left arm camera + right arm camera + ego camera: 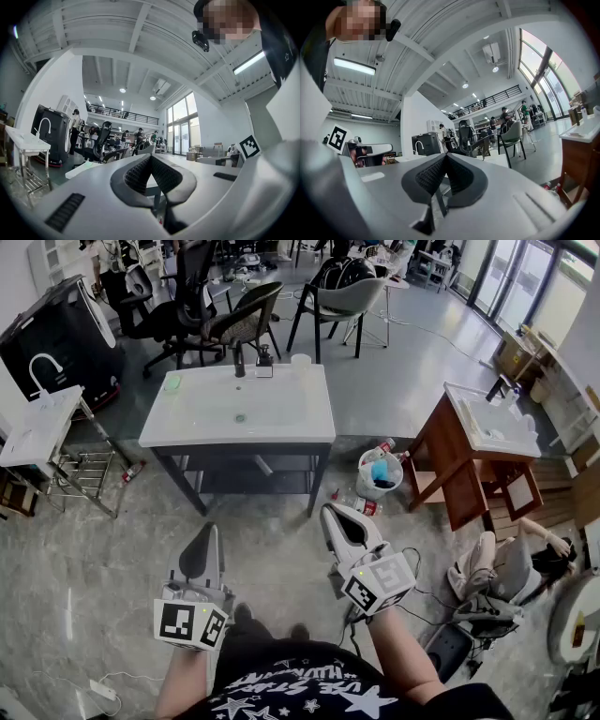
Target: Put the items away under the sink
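Note:
A white sink table (239, 423) stands ahead in the head view, with a dark shelf (253, 476) beneath it. On its top are a faucet (239, 360), a white cup (300, 361) and a green item (172, 382). On the floor by its right leg lie a bottle (361, 506) and a white bucket (380, 474) with a blue item inside. Another bottle (132, 471) lies to the left. My left gripper (206, 532) and right gripper (331, 514) hover low over the floor, short of the sink. Both are shut and empty, as the left gripper (150, 157) and right gripper (445, 155) show in their own views.
A wooden sink stand (441, 451) is at the right and a person (520, 563) sits on the floor beyond it. A small white sink (37, 423) with a metal rack (84, 479) is at the left. Office chairs (239, 320) stand behind the sink table.

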